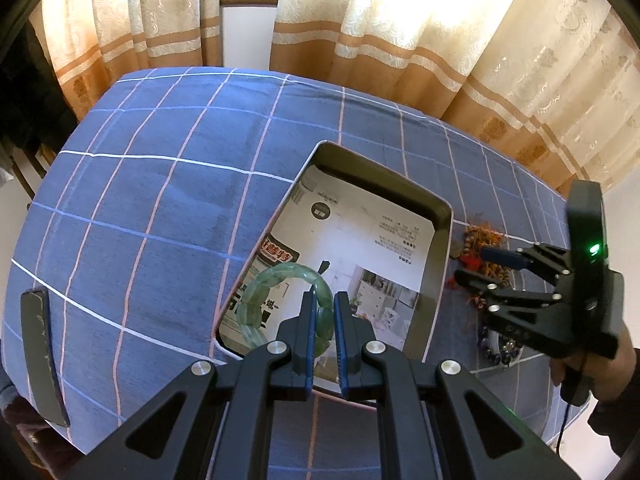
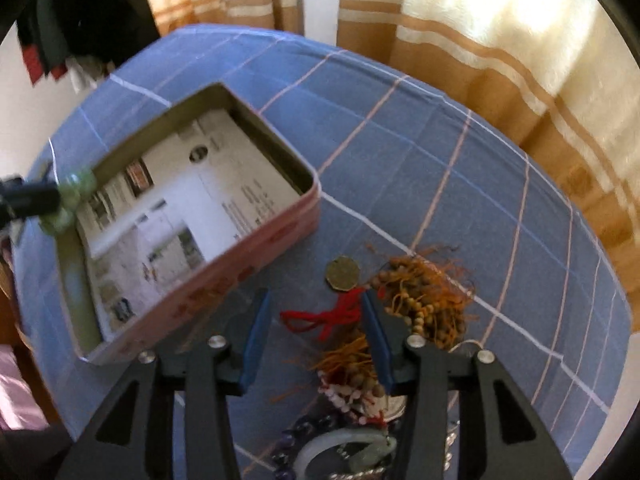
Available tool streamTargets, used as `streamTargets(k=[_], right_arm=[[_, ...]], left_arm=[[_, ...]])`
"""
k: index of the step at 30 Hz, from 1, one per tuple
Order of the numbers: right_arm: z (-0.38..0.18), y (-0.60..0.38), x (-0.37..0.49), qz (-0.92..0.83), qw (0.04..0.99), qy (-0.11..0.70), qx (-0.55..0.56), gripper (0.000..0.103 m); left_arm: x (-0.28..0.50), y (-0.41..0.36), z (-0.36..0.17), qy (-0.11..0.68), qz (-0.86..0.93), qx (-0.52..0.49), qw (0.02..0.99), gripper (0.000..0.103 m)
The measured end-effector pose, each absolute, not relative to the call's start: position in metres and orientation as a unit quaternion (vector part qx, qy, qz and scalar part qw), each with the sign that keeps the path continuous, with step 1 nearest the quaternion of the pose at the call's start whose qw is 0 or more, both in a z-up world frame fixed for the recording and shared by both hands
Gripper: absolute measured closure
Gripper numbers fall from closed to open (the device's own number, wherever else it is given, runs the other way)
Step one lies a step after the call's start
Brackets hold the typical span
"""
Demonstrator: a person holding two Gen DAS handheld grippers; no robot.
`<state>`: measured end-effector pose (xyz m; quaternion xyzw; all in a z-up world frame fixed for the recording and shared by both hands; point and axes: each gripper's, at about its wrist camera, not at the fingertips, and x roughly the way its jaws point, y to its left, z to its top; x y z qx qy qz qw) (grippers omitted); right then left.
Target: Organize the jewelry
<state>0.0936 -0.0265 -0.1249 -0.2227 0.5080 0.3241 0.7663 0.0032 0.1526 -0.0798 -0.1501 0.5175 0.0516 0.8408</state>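
My left gripper [image 1: 323, 300] is shut on a green jade bracelet [image 1: 280, 276] and holds it over the near left corner of an open tin box [image 1: 434, 276] lined with printed paper. The bracelet also shows in the right wrist view [image 2: 72, 196] at the box's [image 2: 240, 268] left edge. My right gripper [image 2: 314, 304] is open and empty above a pile of jewelry: a red cord [image 2: 320, 318], brown bead strings with orange tassels [image 2: 424, 296], a gold coin [image 2: 342, 274], a pale jade bangle [image 2: 320, 446] and dark beads [image 2: 304, 428]. The right gripper also shows in the left wrist view [image 1: 480, 264].
The table carries a blue checked cloth [image 1: 160, 200]. A dark curved object [image 1: 42, 356] lies at its left edge. Cream and orange curtains [image 1: 440, 40] hang behind. Dark clothes [image 2: 80, 12] hang at the far left.
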Motion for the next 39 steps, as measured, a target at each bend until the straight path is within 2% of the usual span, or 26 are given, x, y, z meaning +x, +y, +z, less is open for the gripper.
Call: streamTargets(k=[2, 3, 4, 5, 12, 17, 18, 19, 20, 21, 22, 24, 28, 29, 31, 32, 33, 39], right_arm=[[-0.135, -0.024, 0.094, 0.317, 0.760, 0.507, -0.253, 0.057], [-0.138, -0.025, 0.095, 0.315, 0.758, 0.508, -0.261, 0.076], [-0.139, -0.026, 0.097, 0.313, 0.757, 0.512, -0.260, 0.090], [-0.136, -0.031, 0.101, 0.314, 0.756, 0.518, -0.247, 0.096], [-0.079, -0.044, 0.109, 0.335, 0.776, 0.507, -0.168, 0.097], [-0.058, -0.034, 0.103, 0.361, 0.775, 0.491, -0.169, 0.097], [-0.064, -0.029, 0.099, 0.361, 0.771, 0.487, -0.193, 0.088], [-0.071, -0.025, 0.096, 0.361, 0.767, 0.485, -0.216, 0.074], [-0.077, -0.022, 0.091, 0.367, 0.760, 0.484, -0.232, 0.033], [-0.082, -0.020, 0.088, 0.373, 0.758, 0.479, -0.239, 0.021], [-0.089, -0.019, 0.084, 0.376, 0.757, 0.472, -0.251, 0.025], [-0.108, -0.018, 0.085, 0.378, 0.735, 0.497, -0.264, 0.054], [-0.131, -0.024, 0.092, 0.366, 0.732, 0.507, -0.270, 0.055], [-0.135, -0.026, 0.094, 0.366, 0.732, 0.507, -0.271, 0.059], [-0.142, -0.027, 0.098, 0.360, 0.733, 0.506, -0.278, 0.071], [-0.141, -0.030, 0.103, 0.357, 0.735, 0.512, -0.264, 0.088], [-0.139, -0.033, 0.107, 0.355, 0.737, 0.516, -0.255, 0.092], [-0.086, -0.047, 0.107, 0.372, 0.756, 0.497, -0.209, 0.094]], left_arm=[[0.003, 0.152, -0.081, 0.518, 0.051, -0.153, 0.840, 0.095], [0.003, 0.152, -0.081, 0.518, 0.051, -0.153, 0.840, 0.095], [0.003, 0.151, -0.081, 0.518, 0.050, -0.154, 0.840, 0.095], [0.003, 0.151, -0.081, 0.518, 0.050, -0.154, 0.840, 0.095], [0.002, 0.156, -0.078, 0.512, 0.055, -0.160, 0.842, 0.095], [0.003, 0.158, -0.078, 0.510, 0.053, -0.163, 0.843, 0.095], [0.002, 0.158, -0.078, 0.510, 0.052, -0.164, 0.843, 0.095], [0.002, 0.158, -0.079, 0.511, 0.051, -0.164, 0.842, 0.095], [0.002, 0.157, -0.079, 0.511, 0.050, -0.164, 0.842, 0.095], [0.001, 0.156, -0.081, 0.513, 0.048, -0.164, 0.841, 0.095], [0.001, 0.155, -0.081, 0.514, 0.048, -0.163, 0.841, 0.095], [0.000, 0.154, -0.084, 0.517, 0.049, -0.161, 0.839, 0.095], [0.002, 0.153, -0.087, 0.521, 0.051, -0.160, 0.837, 0.095], [0.003, 0.153, -0.087, 0.522, 0.051, -0.160, 0.837, 0.095], [0.003, 0.151, -0.086, 0.521, 0.050, -0.159, 0.837, 0.095], [0.004, 0.151, -0.086, 0.521, 0.049, -0.158, 0.837, 0.095], [0.004, 0.150, -0.085, 0.521, 0.048, -0.157, 0.838, 0.095], [0.004, 0.150, -0.080, 0.515, 0.047, -0.154, 0.842, 0.095]])
